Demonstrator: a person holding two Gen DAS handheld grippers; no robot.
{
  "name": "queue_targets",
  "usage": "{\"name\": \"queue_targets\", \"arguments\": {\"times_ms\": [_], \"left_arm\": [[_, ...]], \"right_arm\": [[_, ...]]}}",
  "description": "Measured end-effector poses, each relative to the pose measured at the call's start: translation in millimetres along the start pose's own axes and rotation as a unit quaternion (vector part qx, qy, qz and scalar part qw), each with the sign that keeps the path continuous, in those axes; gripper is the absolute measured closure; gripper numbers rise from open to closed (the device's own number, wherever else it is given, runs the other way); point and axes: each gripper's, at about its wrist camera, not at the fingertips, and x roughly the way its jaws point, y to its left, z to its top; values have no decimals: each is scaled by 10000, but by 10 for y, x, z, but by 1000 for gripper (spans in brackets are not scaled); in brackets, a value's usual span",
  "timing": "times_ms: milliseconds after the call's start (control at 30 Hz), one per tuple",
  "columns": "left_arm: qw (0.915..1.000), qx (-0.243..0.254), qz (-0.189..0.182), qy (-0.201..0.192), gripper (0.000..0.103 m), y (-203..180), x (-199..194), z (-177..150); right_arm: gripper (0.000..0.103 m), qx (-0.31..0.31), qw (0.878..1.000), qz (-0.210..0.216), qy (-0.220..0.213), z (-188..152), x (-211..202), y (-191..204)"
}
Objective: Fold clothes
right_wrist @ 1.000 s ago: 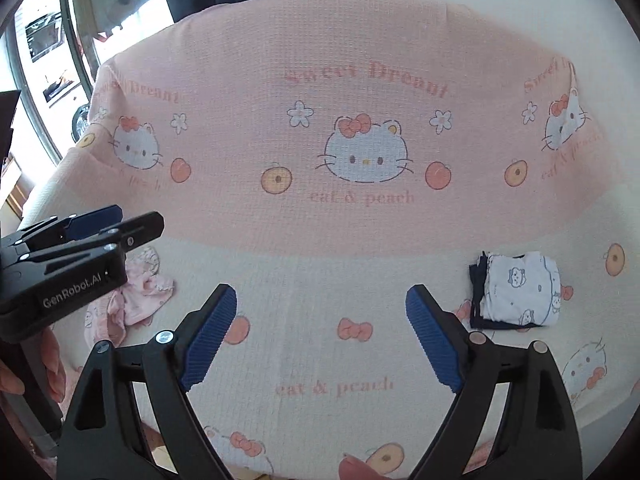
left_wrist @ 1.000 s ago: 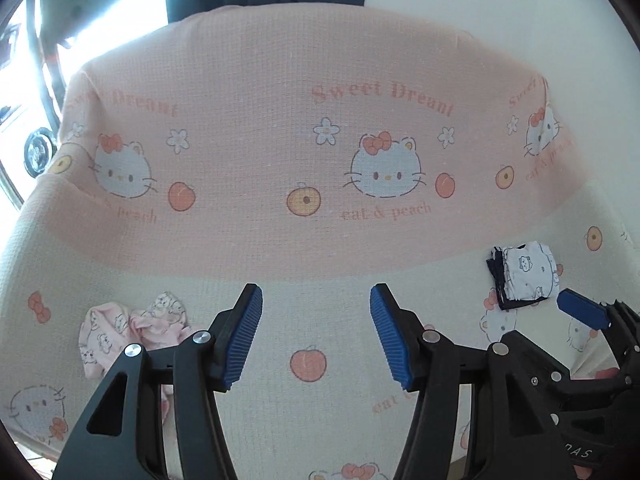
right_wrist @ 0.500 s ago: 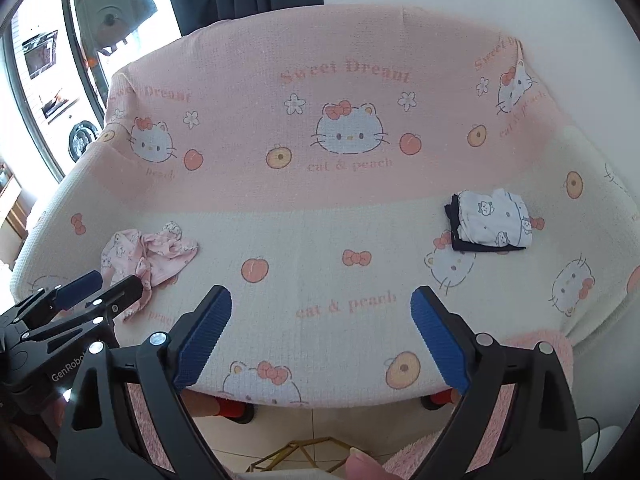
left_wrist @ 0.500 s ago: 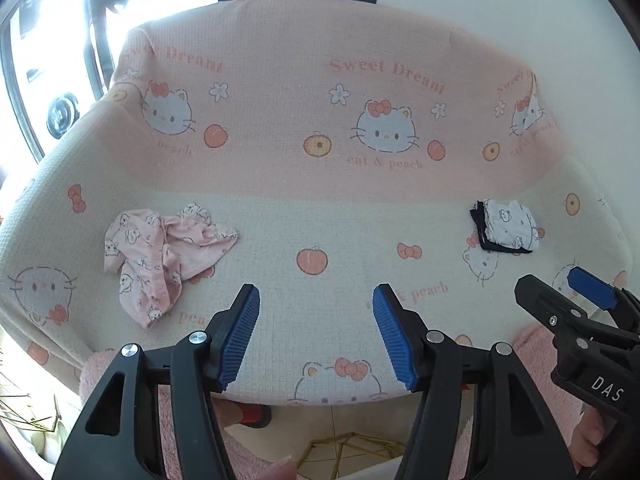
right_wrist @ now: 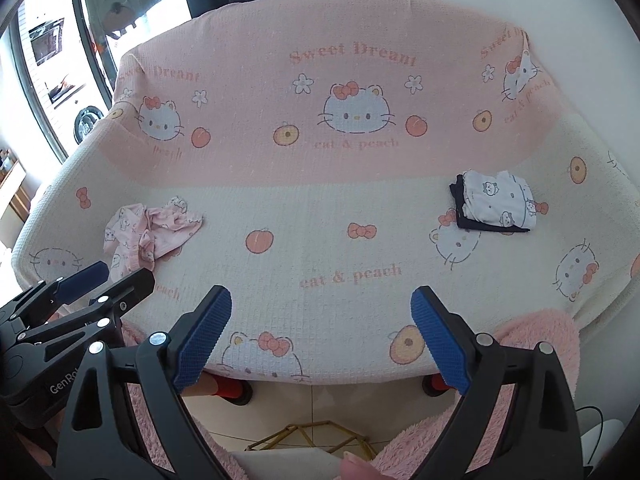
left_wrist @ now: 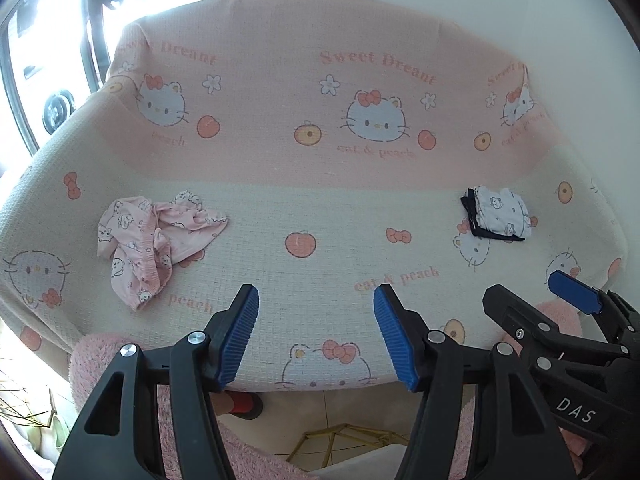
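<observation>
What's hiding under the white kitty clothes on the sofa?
A dark folded garment lies under the white folded clothes; only its edges show. The rest is covered.

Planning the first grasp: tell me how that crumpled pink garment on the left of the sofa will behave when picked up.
The pink garment lies in soft bunched folds, so it will probably hang limp and unfurl from a single pinch. It looks thin, so likely very light. The sofa cover under it is textured, so a push would probably bunch it rather than slide it.
</observation>
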Motion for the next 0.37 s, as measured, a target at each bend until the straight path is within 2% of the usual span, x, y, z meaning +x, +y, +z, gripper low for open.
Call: {"name": "queue_targets", "arguments": {"times_ms": [367], "left_arm": [[10000,-23,53,74,41,7,77,-24]], "right_arm": [[10,-48,9999,-13,97,-31,85,-13]]}}
